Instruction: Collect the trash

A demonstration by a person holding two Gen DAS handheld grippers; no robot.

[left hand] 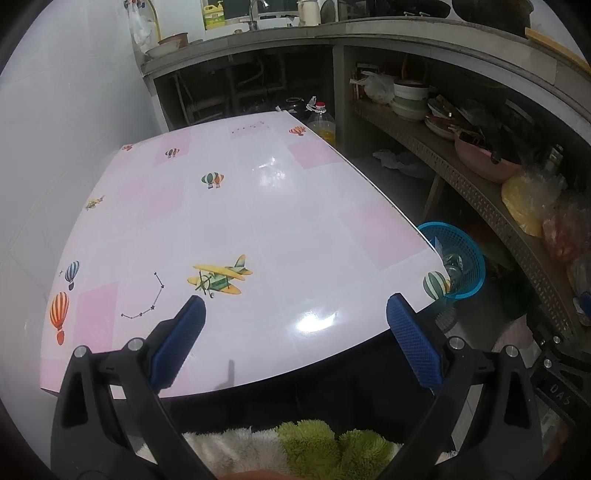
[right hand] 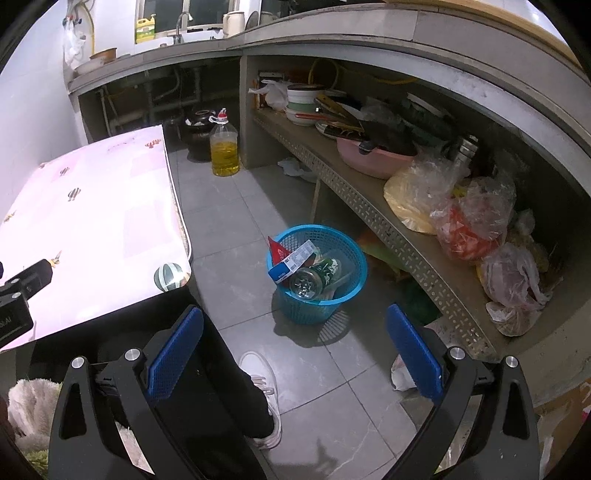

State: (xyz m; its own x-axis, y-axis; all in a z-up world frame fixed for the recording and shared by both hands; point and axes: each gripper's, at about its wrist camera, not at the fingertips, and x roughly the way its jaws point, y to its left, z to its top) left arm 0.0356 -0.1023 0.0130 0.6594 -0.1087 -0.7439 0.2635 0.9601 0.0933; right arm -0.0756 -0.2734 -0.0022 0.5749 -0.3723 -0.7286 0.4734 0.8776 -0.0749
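My right gripper (right hand: 295,347) hangs wide apart and empty over the grey floor (right hand: 229,206). Just beyond it I see a blue basket (right hand: 332,295) on the floor holding a bottle (right hand: 314,278) and wrappers (right hand: 291,258). The table (right hand: 96,229) lies left, a cluttered shelf (right hand: 388,229) right, an oil jug (right hand: 224,151) far.

A lived-in home kitchen: a concrete counter (right hand: 332,33) carries a sink tap (right hand: 182,20) and detergent bottle (right hand: 145,29), bowls (right hand: 301,99) crowd the shelf beneath, and a cooking-oil jug (right hand: 224,147) stands on the tiled floor (right hand: 229,229).
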